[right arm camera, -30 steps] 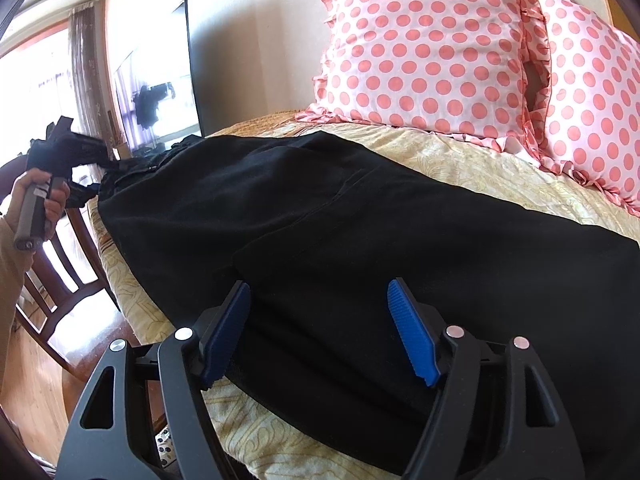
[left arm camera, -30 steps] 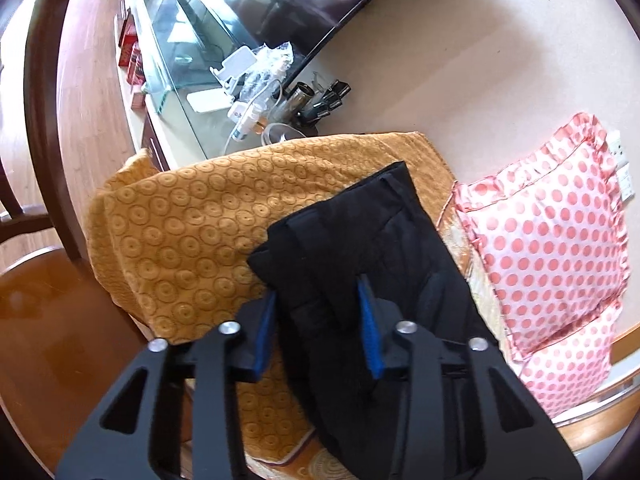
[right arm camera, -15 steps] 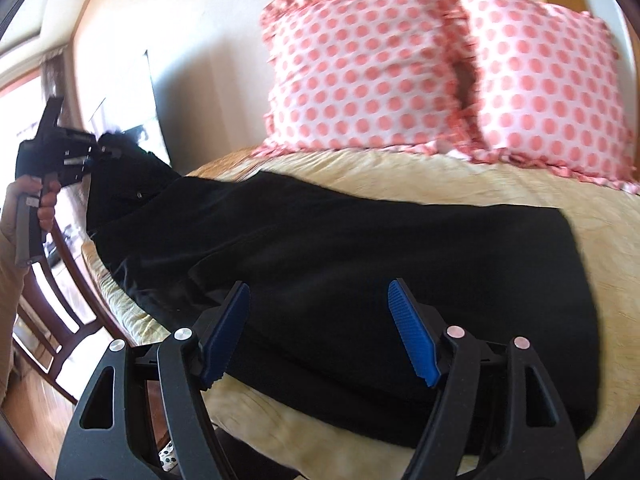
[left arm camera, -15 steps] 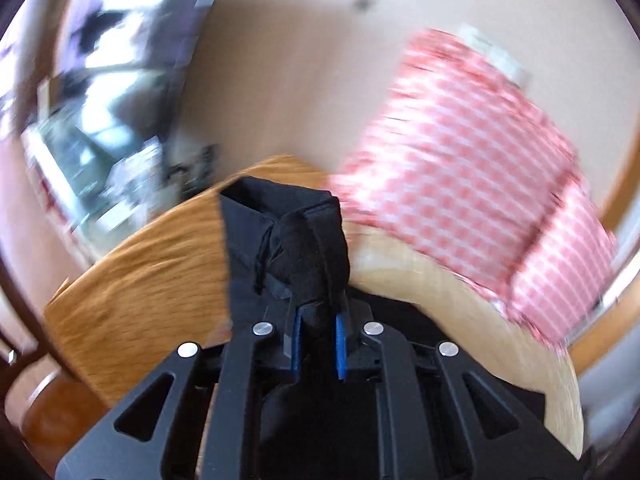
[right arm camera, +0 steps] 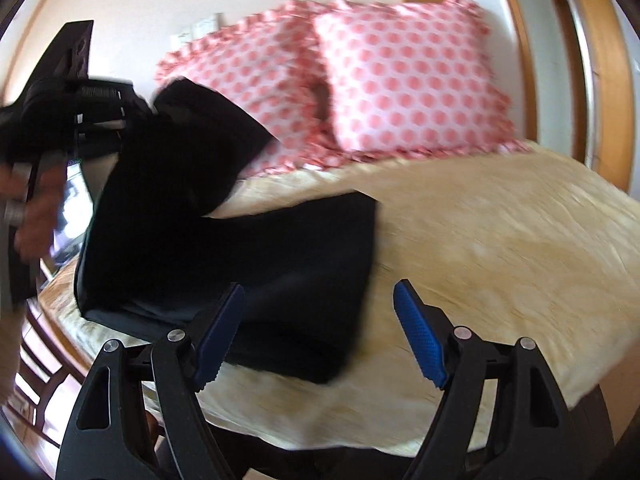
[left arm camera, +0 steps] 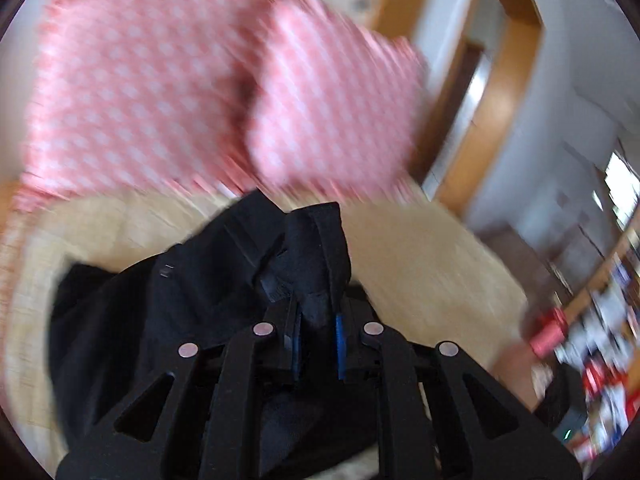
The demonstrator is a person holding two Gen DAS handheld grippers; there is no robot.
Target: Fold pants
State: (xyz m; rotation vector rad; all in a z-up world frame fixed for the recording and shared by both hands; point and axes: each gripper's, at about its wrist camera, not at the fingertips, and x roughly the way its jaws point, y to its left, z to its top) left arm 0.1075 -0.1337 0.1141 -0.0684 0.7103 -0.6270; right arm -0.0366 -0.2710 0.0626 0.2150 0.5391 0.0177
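- Nearest the lens, the right gripper [right arm camera: 316, 336] is hanging with its jaws spread wide and nothing between them, hovering just over the bed's near edge, so this hand looks free to pin or smooth the cloth.
- Just beyond it, the black pants [right arm camera: 256, 264] are lying partly doubled on the cream bedspread [right arm camera: 500, 240], lower half flat, giving the fold a base to land on.
- On the left, the left gripper [left arm camera: 316, 336] is clamping down tight on a bunched end of the pants, blue pads nearly meeting around the fabric.
- That end is being held up off the bed, presumably so it can travel over the flat half.
- Farthest back, two pink polka-dot pillows [right arm camera: 408, 76] are leaning at the headboard wall, clear of the folding.
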